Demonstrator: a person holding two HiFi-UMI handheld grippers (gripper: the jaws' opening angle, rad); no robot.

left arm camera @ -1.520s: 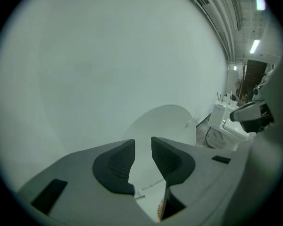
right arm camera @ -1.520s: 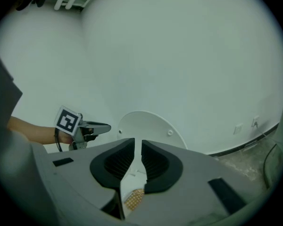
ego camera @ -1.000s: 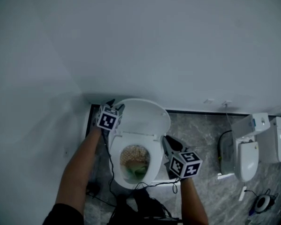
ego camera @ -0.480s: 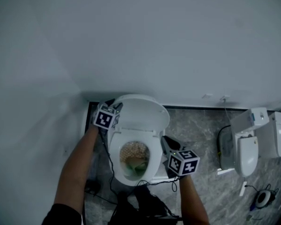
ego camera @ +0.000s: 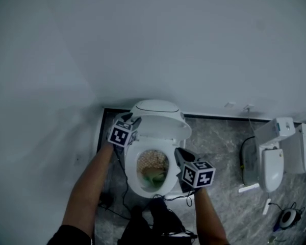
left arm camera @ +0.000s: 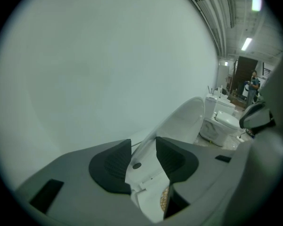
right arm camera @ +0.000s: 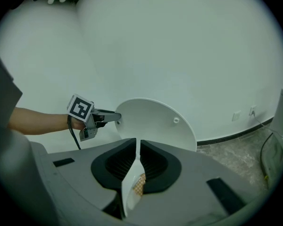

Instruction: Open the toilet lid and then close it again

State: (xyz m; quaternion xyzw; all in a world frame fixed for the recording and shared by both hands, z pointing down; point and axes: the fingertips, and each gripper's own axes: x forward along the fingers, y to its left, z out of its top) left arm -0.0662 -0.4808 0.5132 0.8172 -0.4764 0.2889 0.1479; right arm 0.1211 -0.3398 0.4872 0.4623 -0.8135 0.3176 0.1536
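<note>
A white toilet (ego camera: 134, 180) stands against the white wall, its bowl showing brownish and green contents. Its lid (ego camera: 160, 122) is raised and tilted forward over the bowl. My left gripper (ego camera: 134, 119) is at the lid's left edge. In the left gripper view the lid's edge (left arm camera: 184, 117) runs between that gripper's (left arm camera: 142, 147) pads, which are closed on it. My right gripper (ego camera: 178, 152) is at the seat's right rim. In the right gripper view it (right arm camera: 137, 147) is nearly closed on the thin white seat edge (right arm camera: 129, 187), with the lid (right arm camera: 153, 124) and left gripper (right arm camera: 111, 117) beyond.
Two more white toilets (ego camera: 273, 160) (ego camera: 302, 148) stand on the grey marble floor to the right. Black cables (ego camera: 117, 203) trail on the floor beside and in front of the toilet. The wall is close behind the lid. The person's legs (ego camera: 160, 223) are at the bottom.
The lid has tipped forward from nearly upright, and my left gripper has moved with its edge. My right gripper has sunk a little at the seat's right rim.
</note>
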